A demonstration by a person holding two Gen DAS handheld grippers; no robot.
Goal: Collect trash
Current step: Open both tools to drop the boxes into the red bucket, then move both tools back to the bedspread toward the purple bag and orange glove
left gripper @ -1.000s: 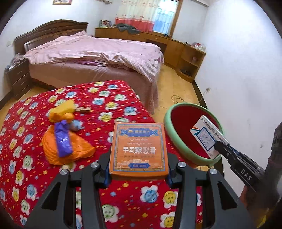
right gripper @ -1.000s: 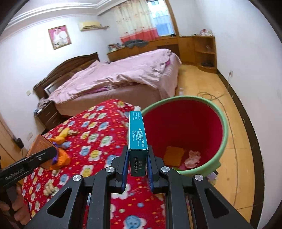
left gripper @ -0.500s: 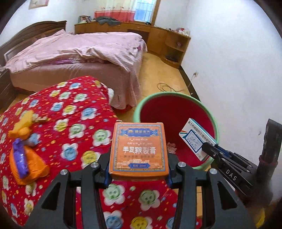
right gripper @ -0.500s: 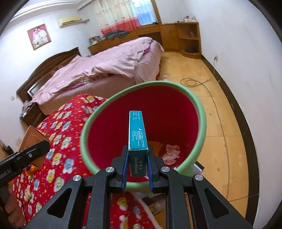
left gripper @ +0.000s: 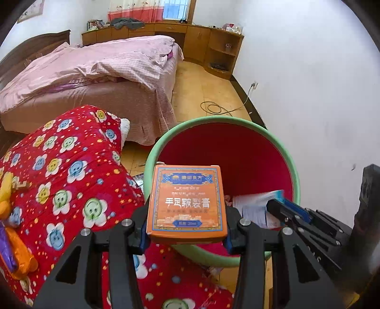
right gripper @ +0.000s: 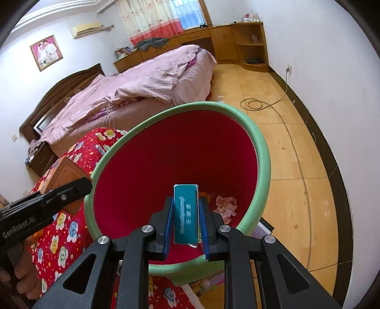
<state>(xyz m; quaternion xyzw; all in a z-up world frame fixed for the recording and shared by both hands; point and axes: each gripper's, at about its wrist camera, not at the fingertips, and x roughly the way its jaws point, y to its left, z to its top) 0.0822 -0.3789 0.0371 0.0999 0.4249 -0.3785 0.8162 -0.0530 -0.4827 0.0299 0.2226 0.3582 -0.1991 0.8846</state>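
Orange box stayed pinched in left claw at the green bin rim; right claw just loosened, teal box between pads, over the bin's open mouth.

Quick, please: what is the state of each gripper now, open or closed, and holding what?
Left gripper: closed on the orange box.
Right gripper: just opening; fingers stand off the teal box between them.

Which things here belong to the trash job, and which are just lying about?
Job: orange box, clamped in left gripper; teal box, loose in right gripper, whose fingers have just been opening; green-rimmed bin; orange wrapper on the red blanket.
Lying about: pink bed; floor cable; clothes on the cabinet; framed photo.
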